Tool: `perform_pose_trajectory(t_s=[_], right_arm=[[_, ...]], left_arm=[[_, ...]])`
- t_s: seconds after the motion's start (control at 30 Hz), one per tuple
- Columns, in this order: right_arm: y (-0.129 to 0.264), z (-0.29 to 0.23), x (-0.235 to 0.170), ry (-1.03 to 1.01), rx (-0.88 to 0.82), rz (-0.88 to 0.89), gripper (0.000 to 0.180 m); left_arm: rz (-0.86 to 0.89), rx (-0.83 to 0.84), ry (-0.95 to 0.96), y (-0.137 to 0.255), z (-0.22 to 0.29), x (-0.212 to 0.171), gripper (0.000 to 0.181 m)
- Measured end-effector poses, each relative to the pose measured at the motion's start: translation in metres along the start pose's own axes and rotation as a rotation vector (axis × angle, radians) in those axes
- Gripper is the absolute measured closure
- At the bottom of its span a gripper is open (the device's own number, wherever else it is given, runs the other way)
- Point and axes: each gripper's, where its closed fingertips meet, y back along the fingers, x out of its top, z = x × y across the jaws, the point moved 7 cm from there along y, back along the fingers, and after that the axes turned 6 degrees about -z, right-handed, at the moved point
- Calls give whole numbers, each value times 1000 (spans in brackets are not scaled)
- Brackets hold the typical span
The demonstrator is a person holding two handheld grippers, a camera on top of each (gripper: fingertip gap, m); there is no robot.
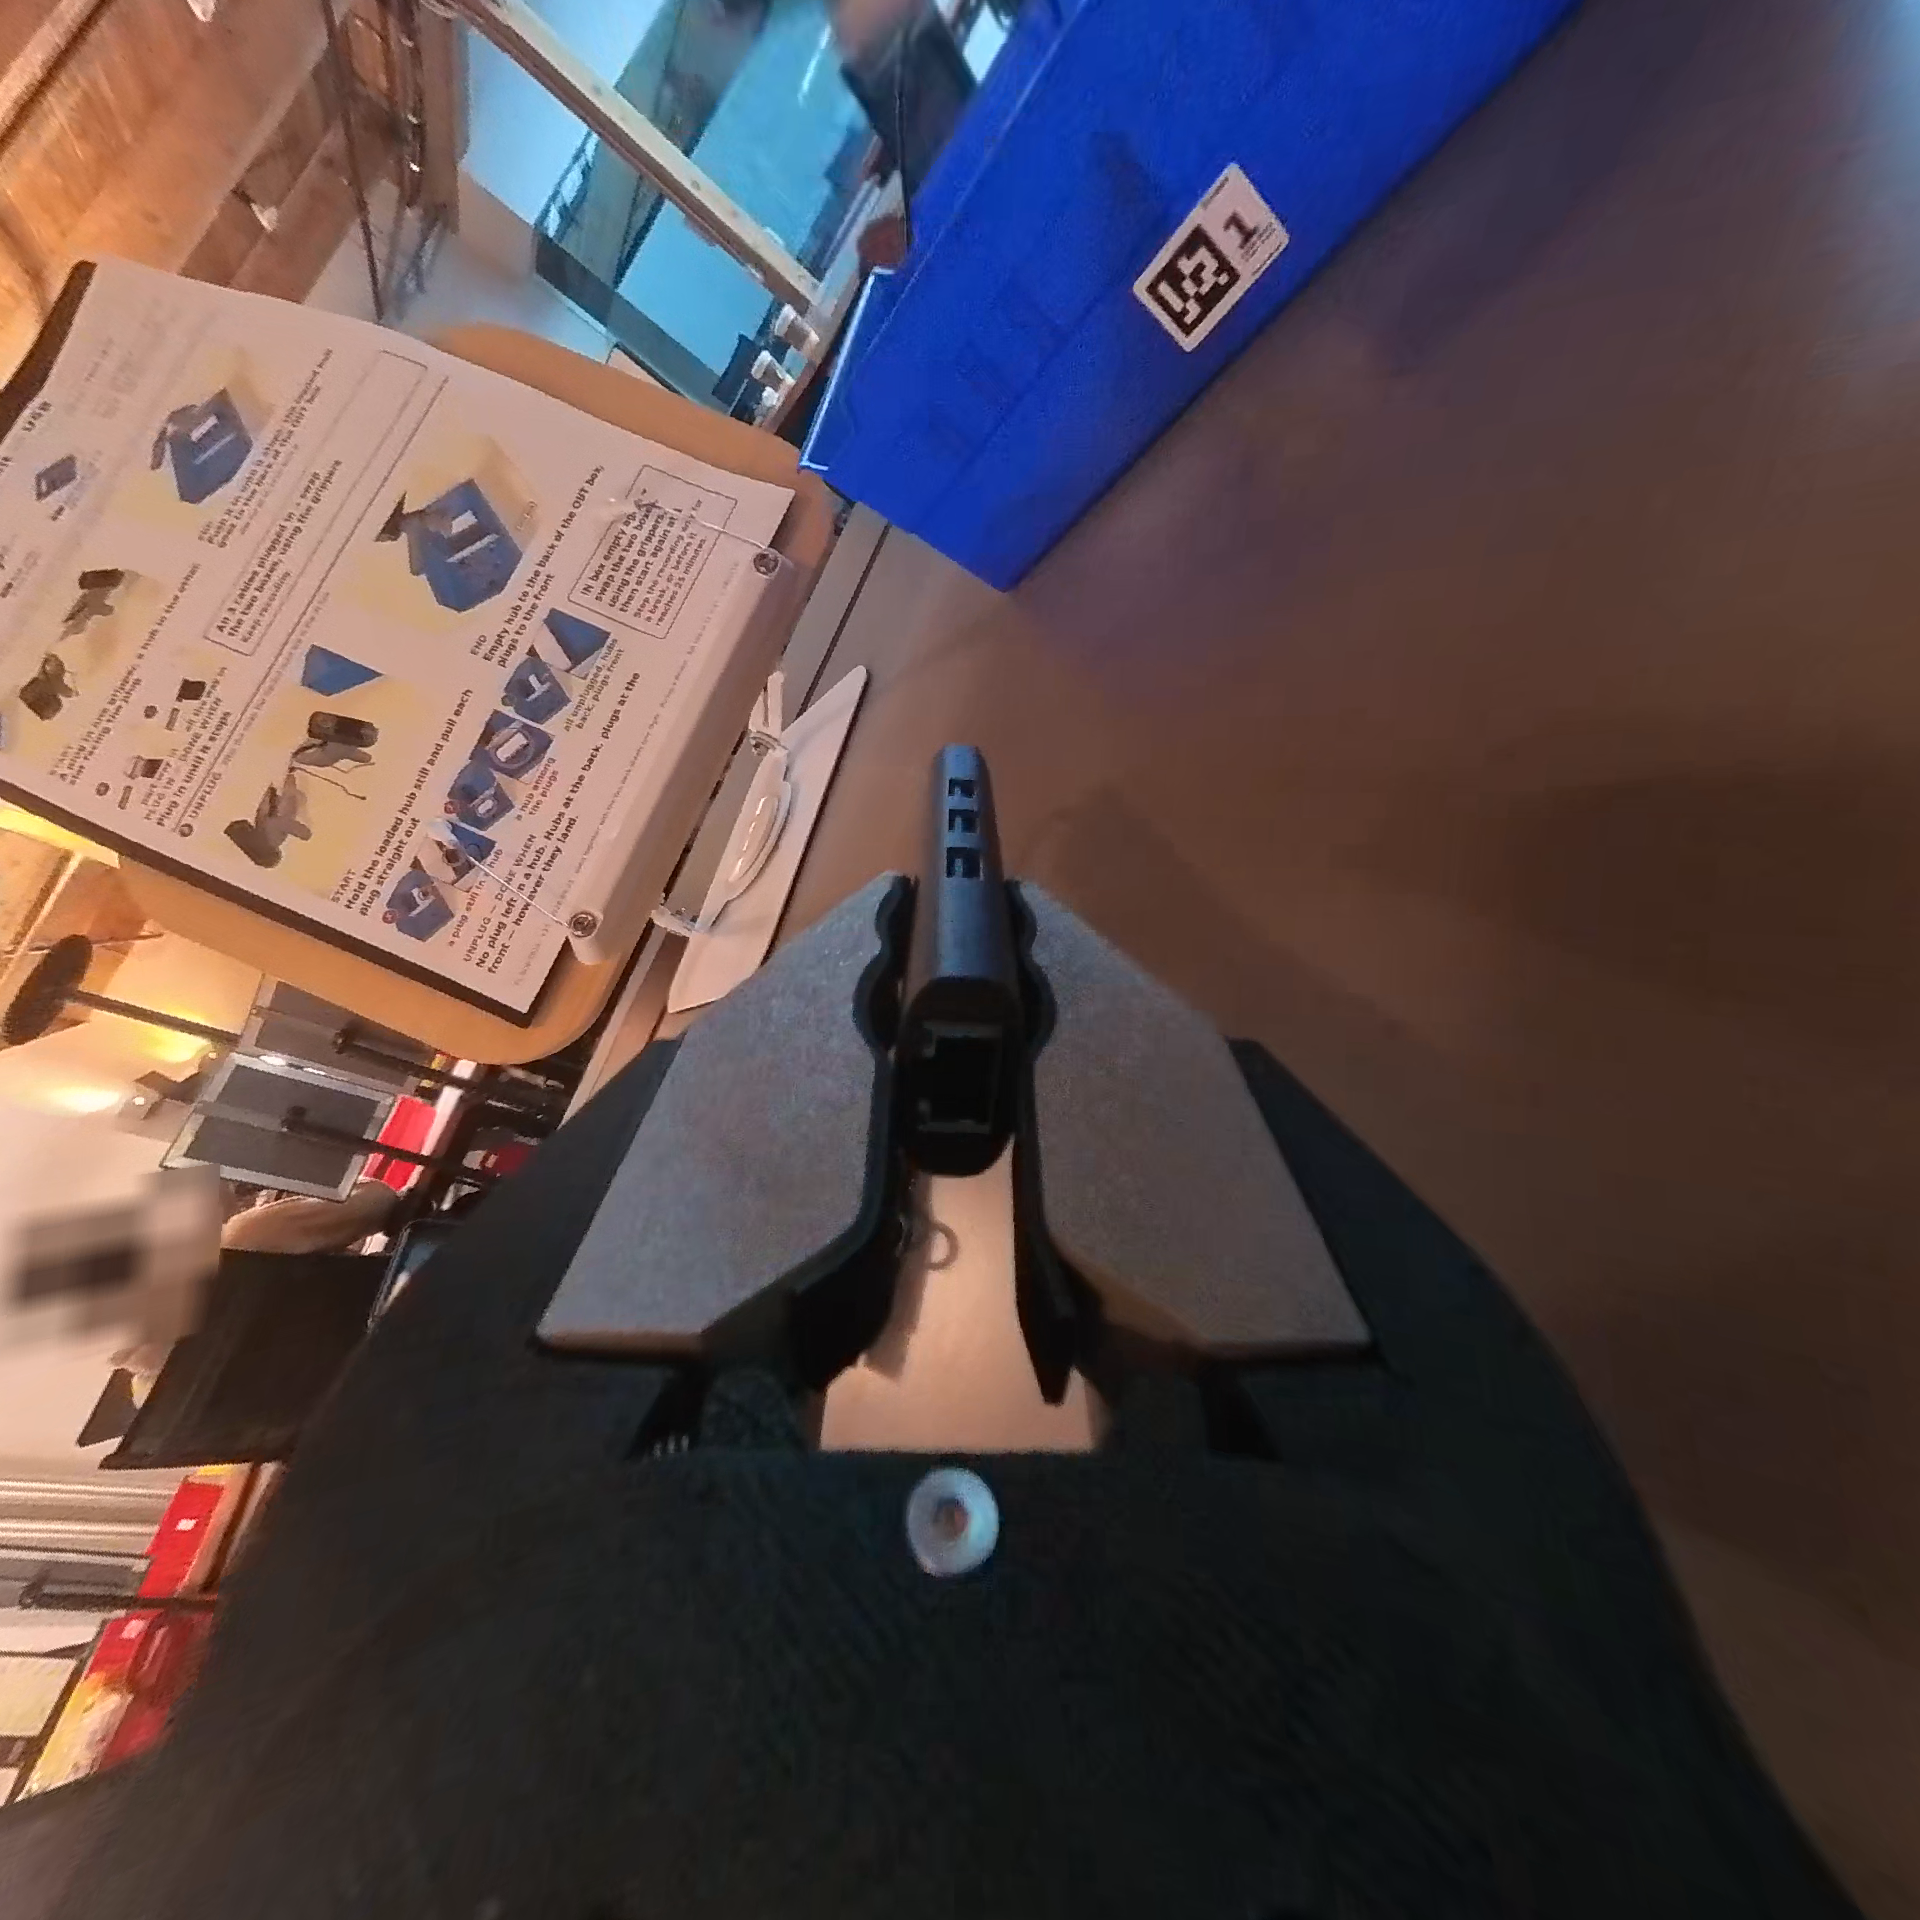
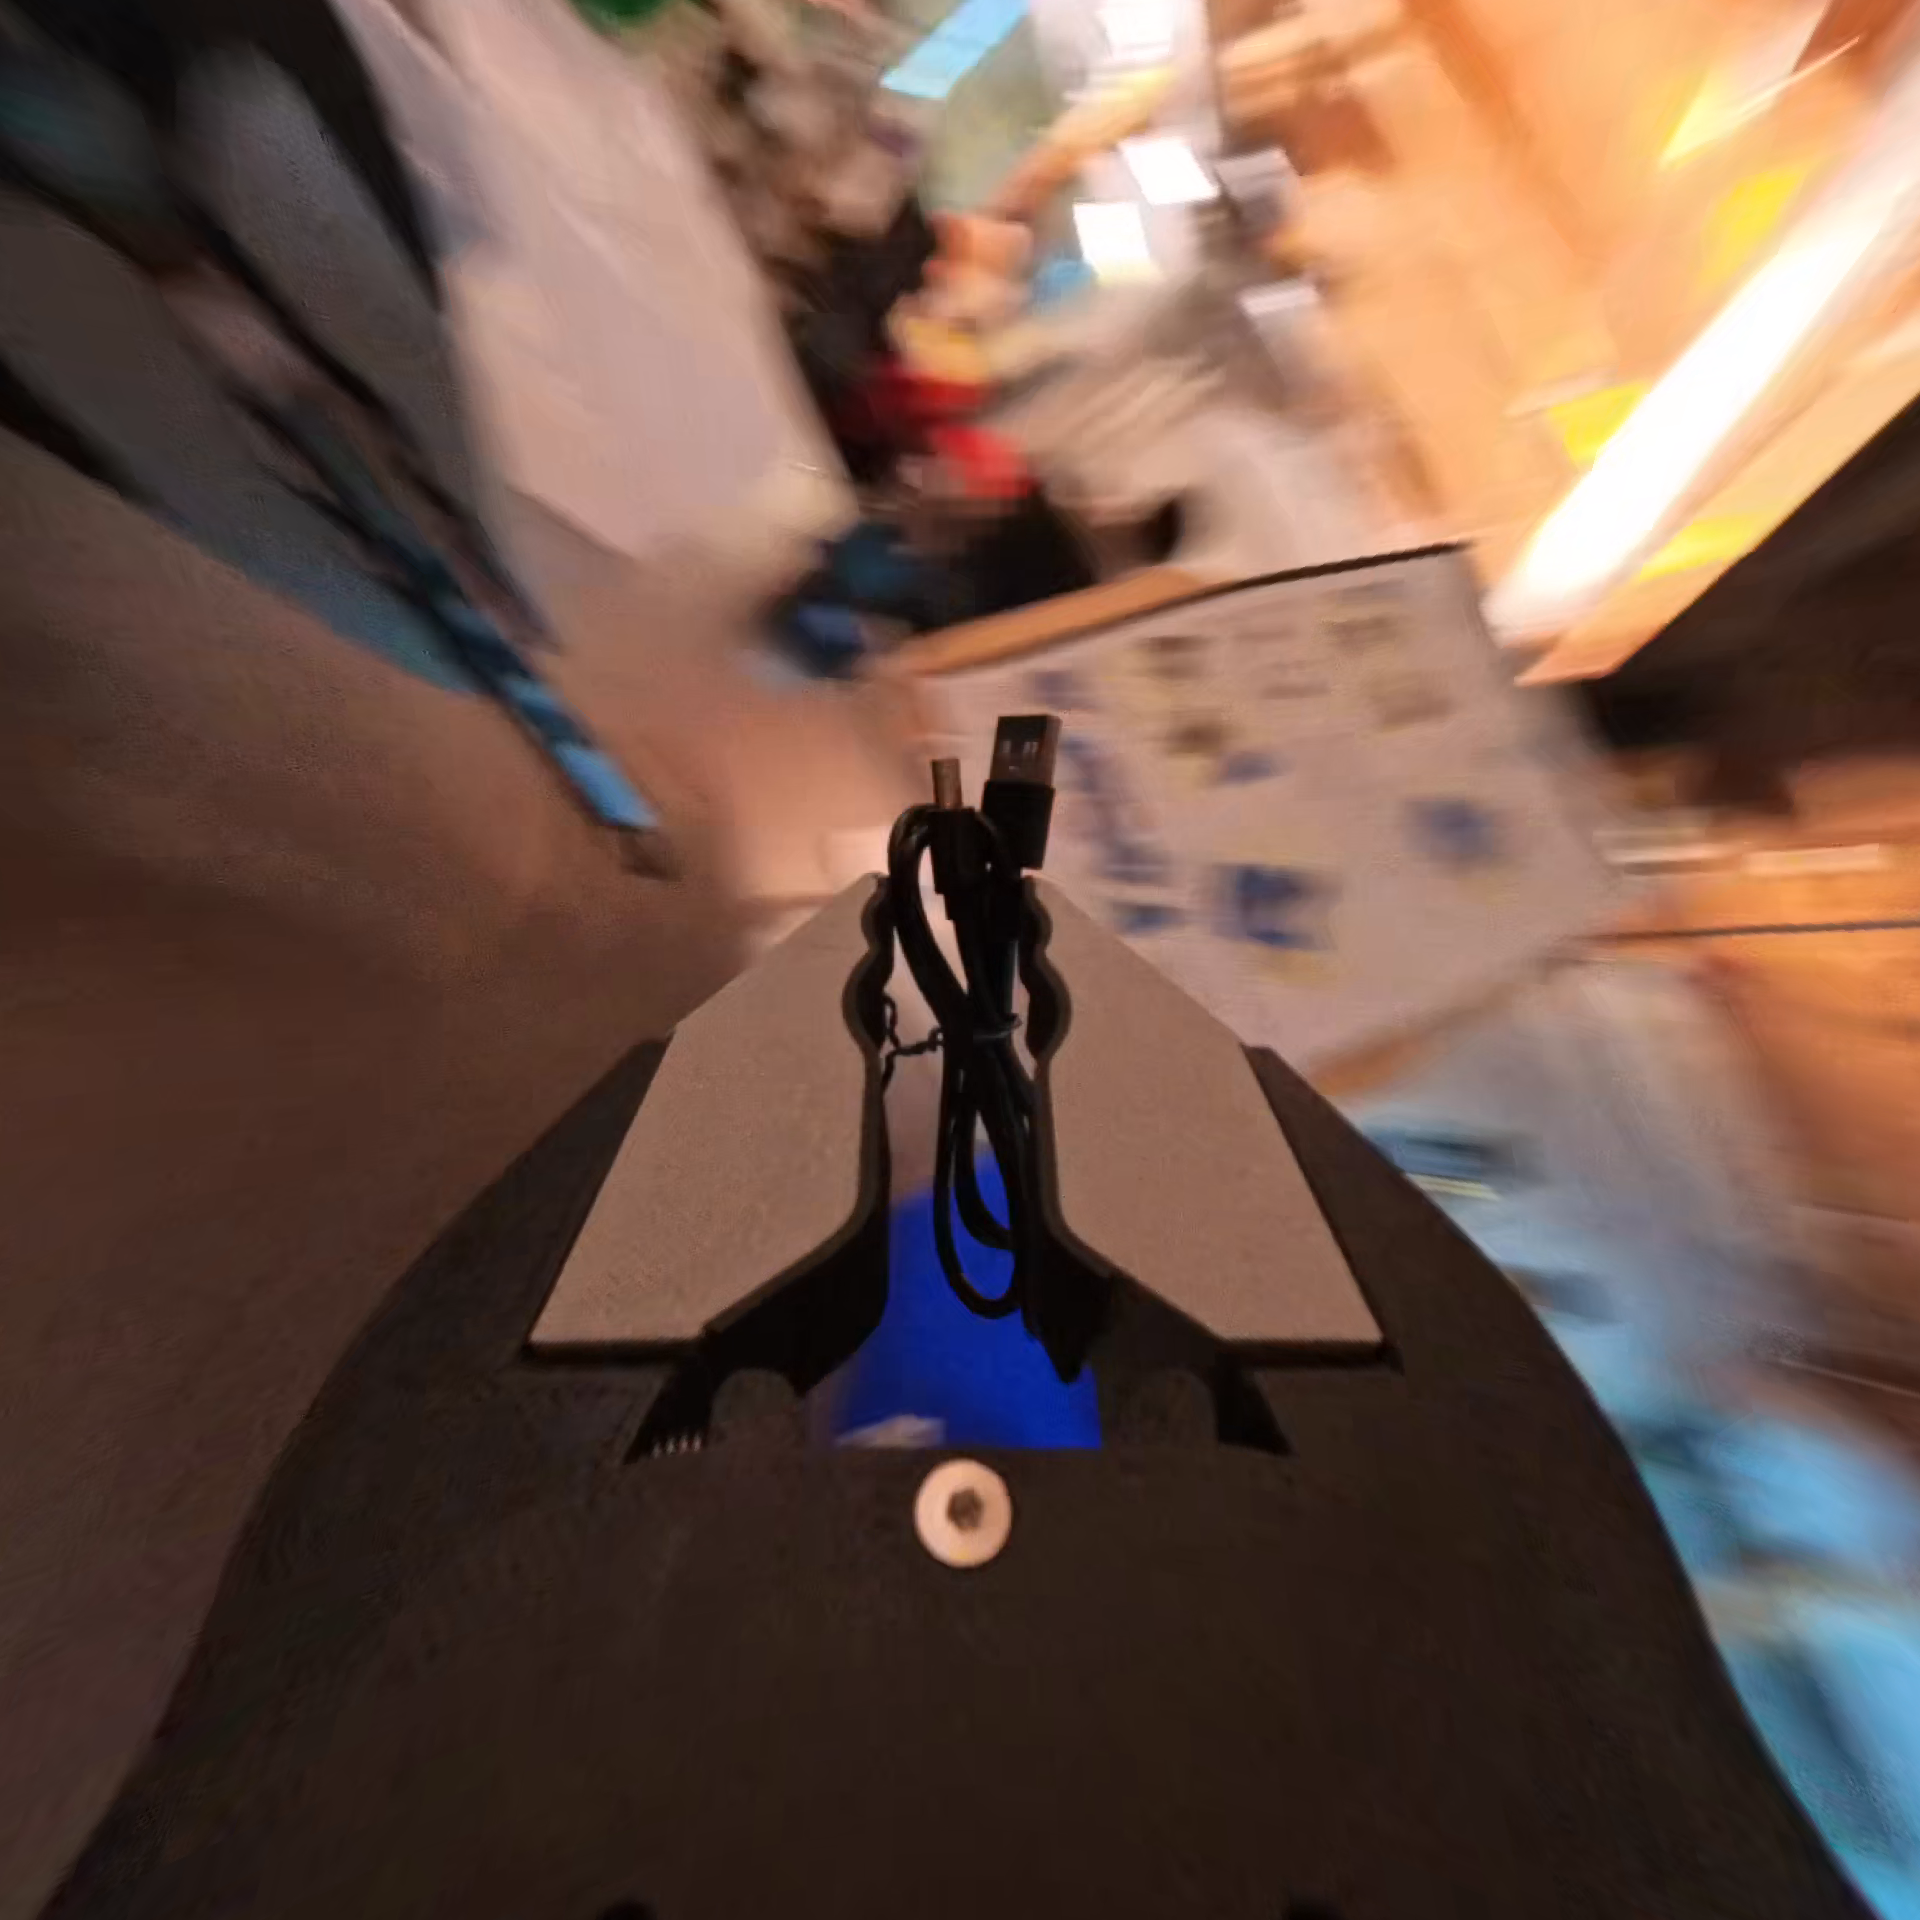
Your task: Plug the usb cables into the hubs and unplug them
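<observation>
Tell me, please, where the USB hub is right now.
In the left wrist view, the USB hub sits clamped in the left claw, above the brown table.

I see a white sticker with black square code and printing on the blue bin, ahead-right of my left gripper | printed instruction sheet on a stand, ahead-left | right view: too blurred to read

My left wrist view is mostly sharp, lit by warm indoor light, with soft shadows on the brown table and wide-angle bending at the edges. My right wrist view is smeared by heavy motion blur everywhere but my own fingers, with a bright orange glare streak at upper right.
</observation>
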Motion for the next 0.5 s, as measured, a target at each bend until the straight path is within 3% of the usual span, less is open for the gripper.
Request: perform_pose_trajectory(t_s=[0.07,0.23,0.5], right_arm=[[5,1,5,192,-255,-5,160],[10,-6,10,104,-226,116,161],[31,11,21,42,-318,239,161]], left_arm=[[-9,7,-7,-1,0,0,166],[-11,13,-7,0,-1,-1,166],[-8,16,-5,0,-1,-1,166]])
